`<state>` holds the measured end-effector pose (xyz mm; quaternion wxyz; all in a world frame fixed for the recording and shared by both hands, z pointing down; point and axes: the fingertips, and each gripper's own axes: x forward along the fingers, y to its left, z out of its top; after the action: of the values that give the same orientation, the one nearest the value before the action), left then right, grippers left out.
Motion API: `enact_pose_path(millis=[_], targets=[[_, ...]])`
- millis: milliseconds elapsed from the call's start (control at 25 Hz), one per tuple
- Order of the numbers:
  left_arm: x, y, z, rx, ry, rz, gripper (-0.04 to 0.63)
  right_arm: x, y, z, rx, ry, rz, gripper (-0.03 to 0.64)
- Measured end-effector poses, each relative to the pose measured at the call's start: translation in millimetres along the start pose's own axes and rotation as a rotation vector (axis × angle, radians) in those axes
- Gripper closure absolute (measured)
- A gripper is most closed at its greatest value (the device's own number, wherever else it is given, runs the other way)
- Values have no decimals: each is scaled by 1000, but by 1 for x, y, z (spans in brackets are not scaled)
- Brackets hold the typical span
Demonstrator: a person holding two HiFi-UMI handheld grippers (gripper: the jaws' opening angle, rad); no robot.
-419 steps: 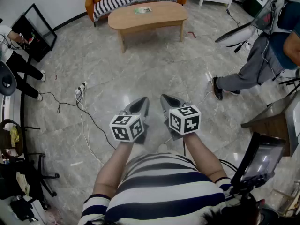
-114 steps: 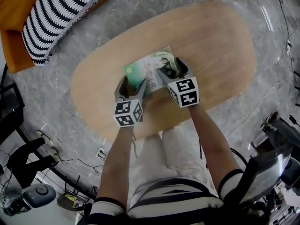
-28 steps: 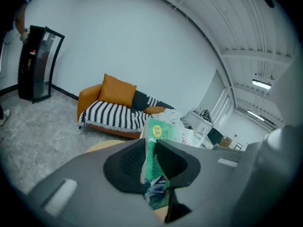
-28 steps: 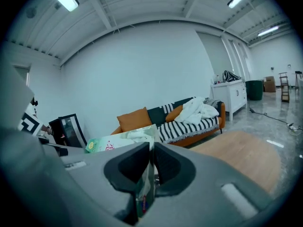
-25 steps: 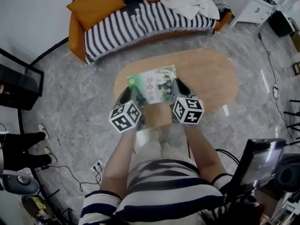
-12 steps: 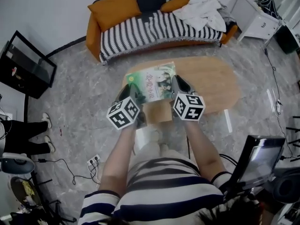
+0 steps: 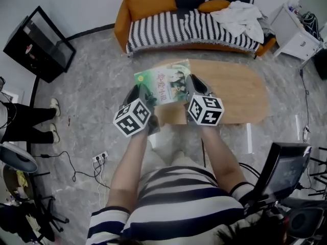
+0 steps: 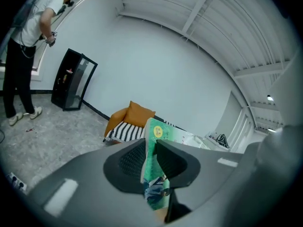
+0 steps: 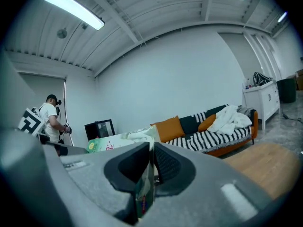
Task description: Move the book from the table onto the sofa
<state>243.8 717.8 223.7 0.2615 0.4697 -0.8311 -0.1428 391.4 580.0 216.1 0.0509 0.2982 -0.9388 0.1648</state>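
Observation:
I hold a thin green book [image 7: 164, 82] flat in the air, over the near left end of the wooden table [image 7: 240, 96]. My left gripper [image 7: 141, 96] is shut on its left edge and my right gripper [image 7: 193, 86] is shut on its right edge. Seen from the left gripper view, the book [image 8: 154, 169] stands edge-on between the left gripper [image 8: 150, 160] pads. In the right gripper view the book [image 9: 144, 188] is pinched by the right gripper [image 9: 150, 167]. The orange sofa [image 7: 194, 22] with its striped throw lies beyond the table.
An orange cushion [image 7: 149, 0] and white clothes [image 7: 242, 15] lie on the sofa. A black cabinet [image 7: 38, 44] stands at the left wall, with a person's legs [image 7: 25, 119] nearby. A power strip and cable [image 7: 97, 160] lie on the floor. A white cabinet [image 7: 299, 32] stands right.
Both grippers have risen with the book and carried it leftward off the table's middle. The sofa now sits further right in the head view.

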Motion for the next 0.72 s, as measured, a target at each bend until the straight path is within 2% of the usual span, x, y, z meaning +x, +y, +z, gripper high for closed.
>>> enact_pose_path(millis=[280,720], targets=[[-4,47,28,-30,-24,32,522,34,49,1,-12,0,33,586],[-6,163,108,-31,-76,63,522,107,169,-17,0,-14,77,586]])
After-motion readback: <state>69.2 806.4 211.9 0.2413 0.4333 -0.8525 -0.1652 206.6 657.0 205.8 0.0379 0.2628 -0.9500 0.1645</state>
